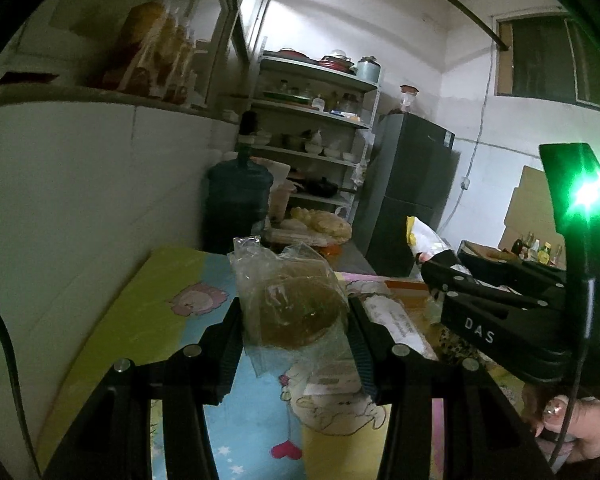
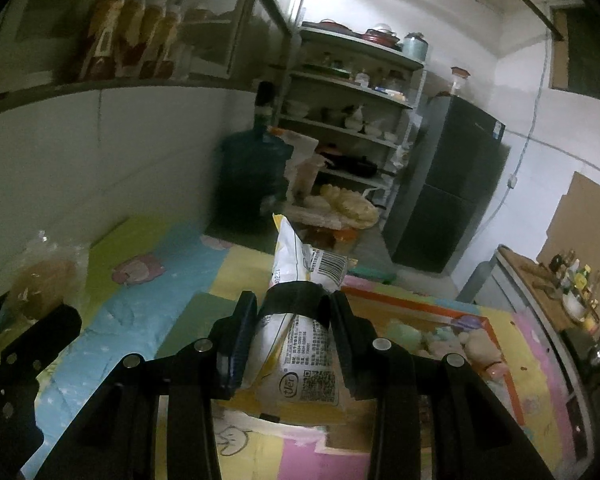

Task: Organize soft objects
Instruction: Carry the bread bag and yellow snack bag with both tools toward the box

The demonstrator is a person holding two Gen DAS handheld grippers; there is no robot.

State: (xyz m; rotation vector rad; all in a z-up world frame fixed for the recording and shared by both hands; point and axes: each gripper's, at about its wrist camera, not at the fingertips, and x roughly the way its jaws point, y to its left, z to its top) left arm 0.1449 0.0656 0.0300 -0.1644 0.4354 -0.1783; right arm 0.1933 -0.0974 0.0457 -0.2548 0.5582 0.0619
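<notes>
My left gripper [image 1: 296, 316] is shut on a clear plastic bag with round brown bread [image 1: 290, 304] in it, held above the colourful cartoon mat [image 1: 156, 312]. My right gripper [image 2: 294, 312] is shut on a yellow and white snack packet [image 2: 300, 344] with a barcode, also lifted over the mat [image 2: 140, 320]. The right gripper [image 1: 440, 276] with its packet [image 1: 424, 236] shows at the right of the left wrist view. At the left edge of the right wrist view are the bread bag [image 2: 46, 276] and the left gripper's body. A person's hand [image 1: 572, 424] holds the right tool.
An orange-rimmed cardboard box [image 2: 432, 308] with soft plush toys [image 2: 472, 344] sits on the mat at the right. Beyond the mat stand a large blue water bottle [image 2: 252, 176], a shelf rack [image 2: 352, 92] of dishes, a dark fridge [image 2: 448, 184] and a pile of bread [image 2: 348, 204].
</notes>
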